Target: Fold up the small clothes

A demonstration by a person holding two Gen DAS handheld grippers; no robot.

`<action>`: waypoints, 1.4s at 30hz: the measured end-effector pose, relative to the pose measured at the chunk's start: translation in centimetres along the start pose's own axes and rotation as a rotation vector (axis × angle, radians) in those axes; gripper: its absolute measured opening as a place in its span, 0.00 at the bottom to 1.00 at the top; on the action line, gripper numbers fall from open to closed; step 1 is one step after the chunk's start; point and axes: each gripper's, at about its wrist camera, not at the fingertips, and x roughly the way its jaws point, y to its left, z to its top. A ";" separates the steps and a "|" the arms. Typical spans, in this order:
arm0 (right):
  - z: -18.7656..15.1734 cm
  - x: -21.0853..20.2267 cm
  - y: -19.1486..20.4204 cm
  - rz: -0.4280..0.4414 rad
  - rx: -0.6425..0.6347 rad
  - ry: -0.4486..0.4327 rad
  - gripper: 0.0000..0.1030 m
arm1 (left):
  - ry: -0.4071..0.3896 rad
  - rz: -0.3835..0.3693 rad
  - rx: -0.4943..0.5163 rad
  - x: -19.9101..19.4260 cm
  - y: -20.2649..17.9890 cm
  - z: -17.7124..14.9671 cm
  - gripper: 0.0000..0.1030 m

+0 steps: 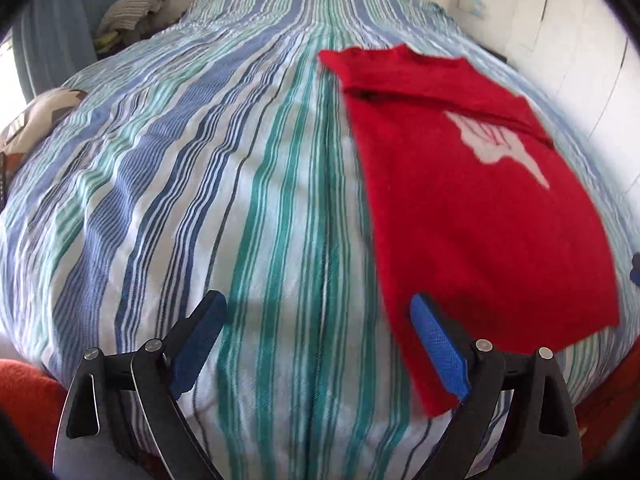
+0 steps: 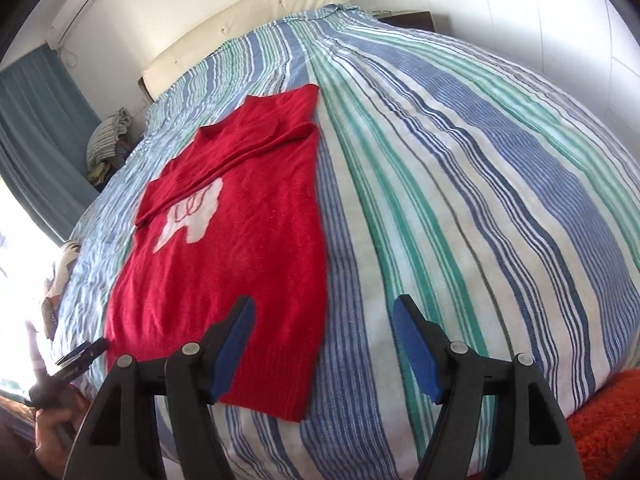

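Note:
A small red sweater (image 1: pixel 472 208) with a white motif lies flat on the striped bedspread (image 1: pixel 240 184), its sleeves folded across the chest. In the left wrist view it lies to the right, its near hem by my right finger. My left gripper (image 1: pixel 316 312) is open and empty, just above the bed near the hem's left corner. In the right wrist view the sweater (image 2: pixel 240 240) lies to the left. My right gripper (image 2: pixel 324 316) is open and empty, above the hem's right corner. The left gripper (image 2: pixel 80 356) shows at the lower left there.
A cream headboard (image 2: pixel 248 24) stands at the far end of the bed. A pile of striped clothes (image 2: pixel 108 136) sits at the far left. An orange rug (image 2: pixel 604 420) lies beside the bed's near edge. White walls and a teal curtain (image 2: pixel 36 128) bound the room.

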 end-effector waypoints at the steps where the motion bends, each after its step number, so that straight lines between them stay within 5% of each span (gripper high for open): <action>1: 0.0 -0.1 -0.1 -0.012 0.009 -0.006 0.69 | -0.022 -0.016 -0.010 -0.2 0.4 0.6 0.91; 5: 0.1 -0.2 -0.7 -0.054 0.030 -0.025 0.69 | -0.120 -0.017 -0.070 -1.6 2.1 1.8 0.93; 15: -0.4 -0.2 -2.3 -0.085 0.063 -0.007 0.69 | -0.059 0.059 -0.136 1.0 3.7 1.0 0.93; 42: -0.5 0.0 -2.5 -0.080 0.084 -0.002 0.69 | -0.019 0.084 -0.134 1.9 3.9 0.3 0.95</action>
